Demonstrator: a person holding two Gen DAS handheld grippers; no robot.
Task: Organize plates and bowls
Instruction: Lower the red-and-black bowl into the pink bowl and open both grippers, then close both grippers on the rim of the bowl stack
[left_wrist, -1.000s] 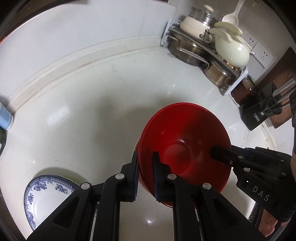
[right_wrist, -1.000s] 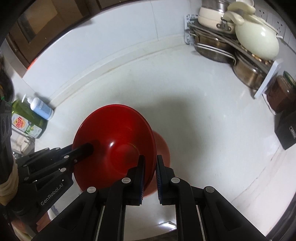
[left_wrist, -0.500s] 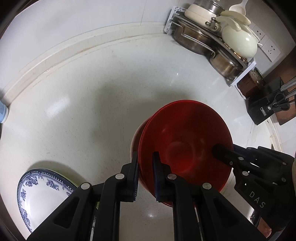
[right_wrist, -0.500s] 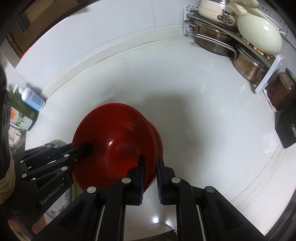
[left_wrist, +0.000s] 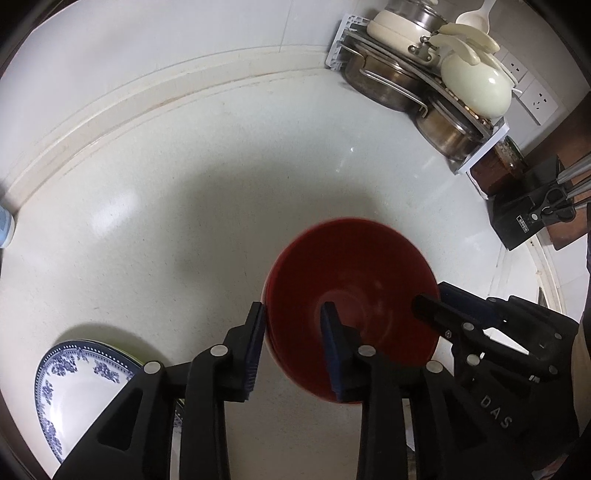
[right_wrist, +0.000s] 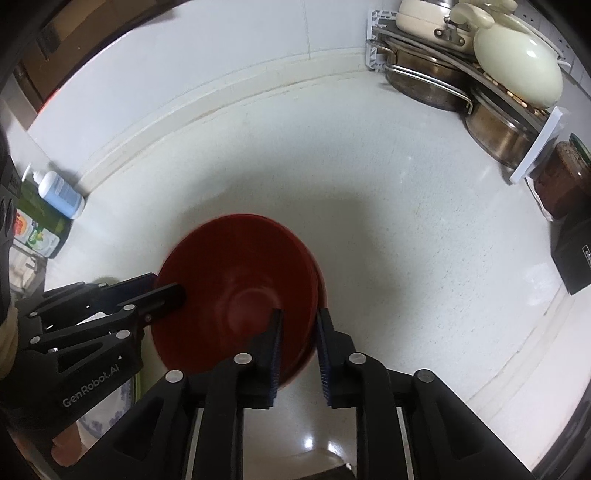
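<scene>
Two round red bowls (left_wrist: 351, 295), nested one inside the other, sit on the speckled white bench (left_wrist: 184, 221), a little blurred in both views. The left gripper (left_wrist: 293, 350) straddles the stack's near-left rim: its jaws are opening, one finger outside the wall and one inside, and the blue pads look clear of the rim. The right gripper (right_wrist: 297, 350) straddles the opposite rim in the same way, its jaws also opening, with the rim between the pads and a narrow gap on either side. Each gripper shows in the other's view as a black finger reaching over the bowl's edge.

Near the left gripper, at the bench's front, lies a white plate with a blue floral border (left_wrist: 74, 398). At the far right corner a white rack (left_wrist: 480, 155) holds steel pots (left_wrist: 384, 81) and a cream lidded casserole (left_wrist: 476, 85). A black knife block (left_wrist: 524, 218) stands beside the rack. A white pump bottle (right_wrist: 59, 192) stands by the far-left wall.
</scene>
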